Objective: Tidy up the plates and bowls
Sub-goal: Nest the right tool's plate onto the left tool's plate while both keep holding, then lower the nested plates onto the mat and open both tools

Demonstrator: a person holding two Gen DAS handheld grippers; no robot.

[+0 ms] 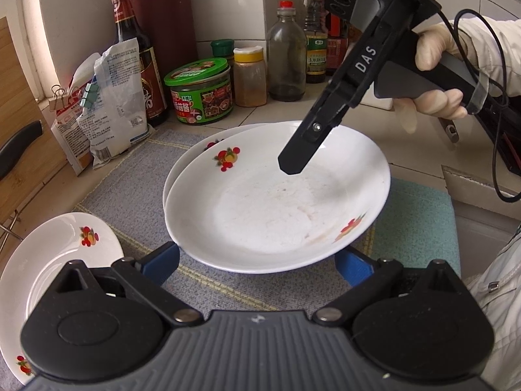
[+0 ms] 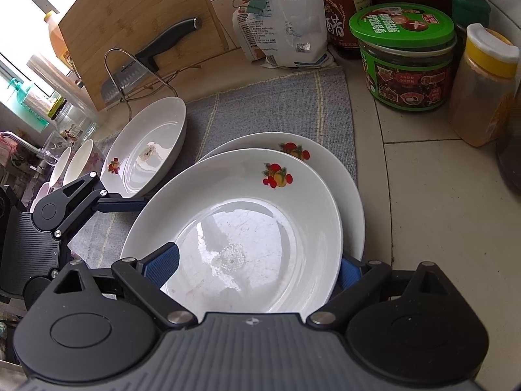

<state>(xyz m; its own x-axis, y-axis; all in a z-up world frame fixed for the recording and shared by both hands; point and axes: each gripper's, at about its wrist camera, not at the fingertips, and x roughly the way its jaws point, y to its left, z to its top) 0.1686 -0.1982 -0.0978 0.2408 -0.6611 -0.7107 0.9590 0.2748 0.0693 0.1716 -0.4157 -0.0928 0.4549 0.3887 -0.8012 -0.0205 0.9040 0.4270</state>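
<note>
Left wrist view, lower left: shallow white ceramic plate with a red fruit print (image 1: 65,254), lying on a grey-blue woven mat (image 1: 136,176). It sits apart from the stack.

Bottom centre: left gripper (image 1: 260,260), blue fingers spread wide, not clamped. The near rim of the top white fruit-print plate (image 1: 276,202) covers both fingertips. Cannot tell if they touch it.

Centre: that top plate sits askew and tilted on a second white fruit-print plate (image 1: 195,150), whose rim shows at the upper left of the stack. Both are on the mat.

Behind them, a green-lidded glass jar (image 1: 200,94) stands among bottles.

Upper right: a gloved hand (image 1: 433,75) holds the right tool, its fingertip over the top plate's far side.

Right wrist view, upper left: bamboo cutting board (image 2: 136,32).

Bottom centre: right gripper (image 2: 257,264), jaws wide apart. The left finger shows over the top plate's inside, the right one behind its rim. No squeeze visible.
</note>
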